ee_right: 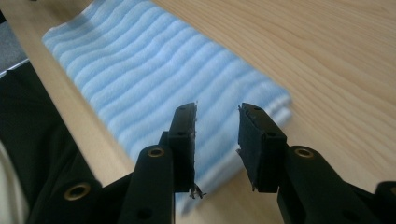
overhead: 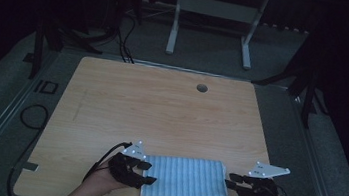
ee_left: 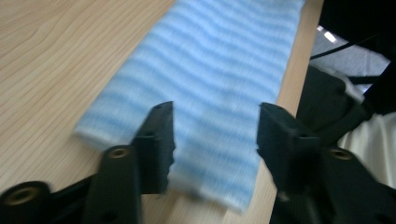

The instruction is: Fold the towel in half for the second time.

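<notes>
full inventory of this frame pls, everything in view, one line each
cloth: 1, blue and white striped, folded, at the table's near edge between the two grippers
table: 1, light wood top
hole: 1, round, dark, in the tabletop near the far edge
white frame: 1, on the floor beyond the table
cables: several, black, on the floor left of and behind the table
left gripper: 1, black, jaws open over the cloth's left end
right gripper: 1, black, jaws open at the cloth's right end
hands: 2, at the bottom edge, one on each gripper
</notes>
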### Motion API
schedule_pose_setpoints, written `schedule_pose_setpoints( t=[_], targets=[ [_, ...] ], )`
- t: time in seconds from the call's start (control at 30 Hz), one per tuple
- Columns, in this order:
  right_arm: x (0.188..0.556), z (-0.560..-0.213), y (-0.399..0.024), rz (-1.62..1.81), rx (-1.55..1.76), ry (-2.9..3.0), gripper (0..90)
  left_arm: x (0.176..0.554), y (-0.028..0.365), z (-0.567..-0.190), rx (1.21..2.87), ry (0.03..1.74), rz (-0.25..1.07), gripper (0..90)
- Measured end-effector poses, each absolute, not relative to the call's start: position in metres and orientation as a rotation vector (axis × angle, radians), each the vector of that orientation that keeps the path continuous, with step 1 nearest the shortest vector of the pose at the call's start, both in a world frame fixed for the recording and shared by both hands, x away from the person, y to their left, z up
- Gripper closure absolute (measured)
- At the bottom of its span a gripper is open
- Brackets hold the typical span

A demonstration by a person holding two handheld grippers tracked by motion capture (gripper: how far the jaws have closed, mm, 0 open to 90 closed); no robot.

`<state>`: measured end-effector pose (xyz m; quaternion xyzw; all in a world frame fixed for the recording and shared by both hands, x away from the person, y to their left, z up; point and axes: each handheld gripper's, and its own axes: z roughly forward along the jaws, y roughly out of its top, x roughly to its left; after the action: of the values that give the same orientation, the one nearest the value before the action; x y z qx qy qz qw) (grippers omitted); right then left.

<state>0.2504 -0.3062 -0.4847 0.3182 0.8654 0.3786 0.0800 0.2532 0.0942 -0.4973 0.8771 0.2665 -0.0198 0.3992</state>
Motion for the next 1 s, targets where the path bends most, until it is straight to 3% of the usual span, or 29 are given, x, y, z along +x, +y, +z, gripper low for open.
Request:
schedule_pose_setpoints(
  t=[0.07, 0.5, 1.0],
  targets=[
    [0.257, -0.49, -0.298, 1.121, 0.942, 2.611, 62.6, 0.256, 0.087, -0.504, 2.237, 0.665, -0.05, 40.9],
    [0.298, -0.538, -0.272, 1.006, 0.955, 2.693, 60.3, 0.28, 0.079, -0.541, 2.287, 0.736, -0.049, 43.0],
    [0.327, -0.537, -0.251, 0.981, 0.928, 2.682, 57.9, 0.313, 0.103, -0.542, 2.265, 0.788, -0.024, 43.9]
  ],
)
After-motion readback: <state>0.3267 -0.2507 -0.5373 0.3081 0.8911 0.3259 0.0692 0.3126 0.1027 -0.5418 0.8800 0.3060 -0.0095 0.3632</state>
